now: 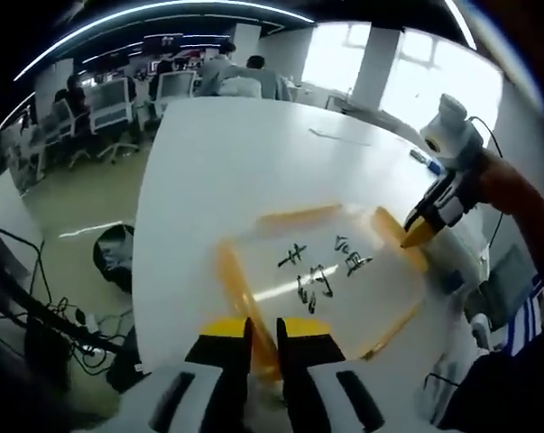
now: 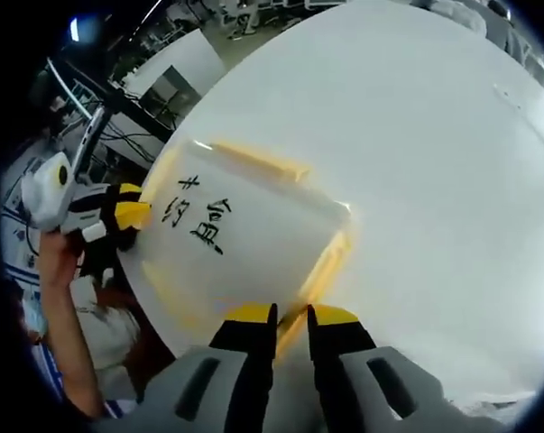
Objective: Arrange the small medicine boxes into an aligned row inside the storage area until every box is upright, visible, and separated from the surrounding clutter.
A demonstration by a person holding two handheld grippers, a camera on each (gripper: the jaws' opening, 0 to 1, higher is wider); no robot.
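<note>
A shallow translucent storage tray (image 1: 362, 298) with an orange rim and black handwritten characters lies flat on a white table (image 1: 253, 153). My left gripper (image 1: 262, 341) rises from the bottom of the left gripper view, jaws pinched on the tray's near rim. My right gripper (image 1: 423, 231) comes in from the right and holds the far corner. In the right gripper view the same tray (image 2: 253, 244) sits near the table's (image 2: 434, 135) edge. There my right gripper (image 2: 290, 323) is shut on its orange rim, and my left gripper (image 2: 132, 215) grips the opposite side.
A person's orange sleeve (image 1: 515, 194) and bare forearm (image 2: 64, 307) hold the grippers. A thin strip (image 1: 339, 137) lies farther along the table. Office chairs (image 1: 109, 104) and seated people stand behind it. On the floor to the left are a black bag (image 1: 118, 253) and cables (image 1: 64, 316).
</note>
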